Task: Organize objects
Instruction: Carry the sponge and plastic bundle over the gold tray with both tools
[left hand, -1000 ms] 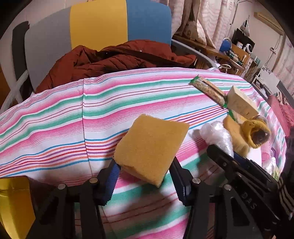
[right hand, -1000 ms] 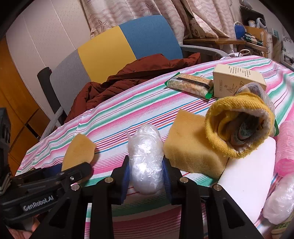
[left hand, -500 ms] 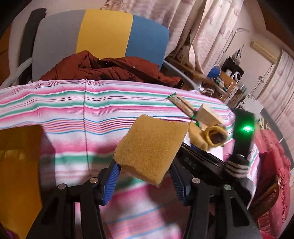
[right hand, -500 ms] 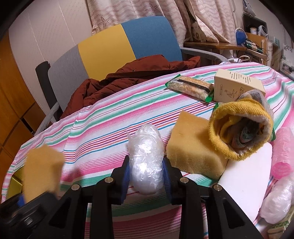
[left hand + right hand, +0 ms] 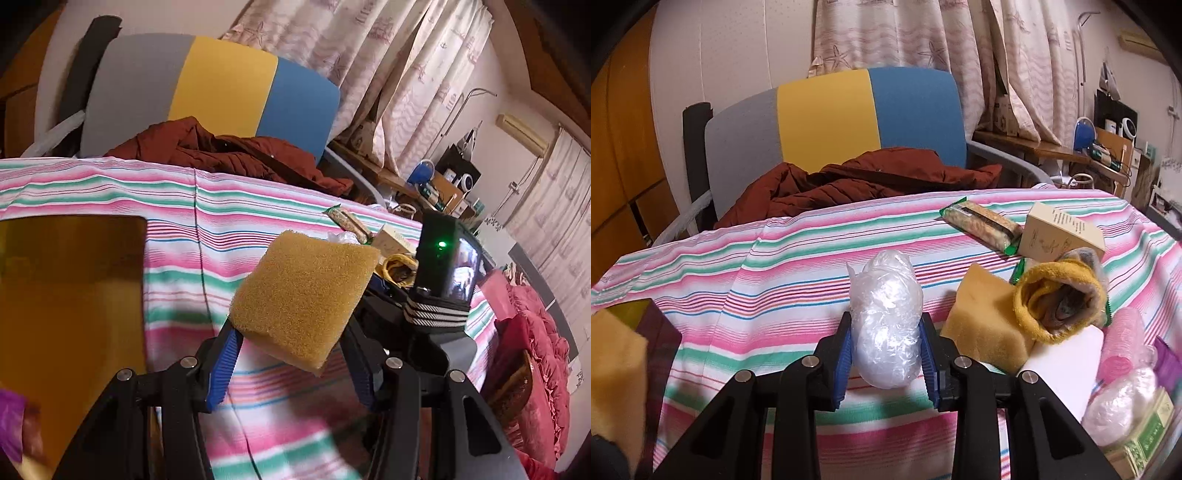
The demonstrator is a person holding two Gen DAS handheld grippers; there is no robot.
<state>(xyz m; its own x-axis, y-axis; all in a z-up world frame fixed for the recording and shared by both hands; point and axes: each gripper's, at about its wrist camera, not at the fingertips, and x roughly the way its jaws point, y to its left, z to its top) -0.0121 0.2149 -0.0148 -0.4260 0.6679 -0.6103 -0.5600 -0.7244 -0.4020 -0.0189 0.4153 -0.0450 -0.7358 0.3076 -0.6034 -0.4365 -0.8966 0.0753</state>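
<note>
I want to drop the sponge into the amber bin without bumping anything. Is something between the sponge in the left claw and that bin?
Nothing visible: the sponge, in the left claw, hangs beside the amber bin over bare striped cloth.

Two sponges (image 5: 988, 325) (image 5: 303, 295), two plastic-wrapped bundles (image 5: 886, 325) (image 5: 1123, 406), one snack bar (image 5: 982, 225), one carton (image 5: 1063, 236).

My left gripper (image 5: 291, 354) is angled down, its fingers (image 5: 223, 363) clamped on the yellow sponge (image 5: 303, 299). My right gripper (image 5: 886, 360) is also pitched down, blue fingers (image 5: 842, 363) pinched tight on the plastic-wrapped bundle (image 5: 884, 317).
</note>
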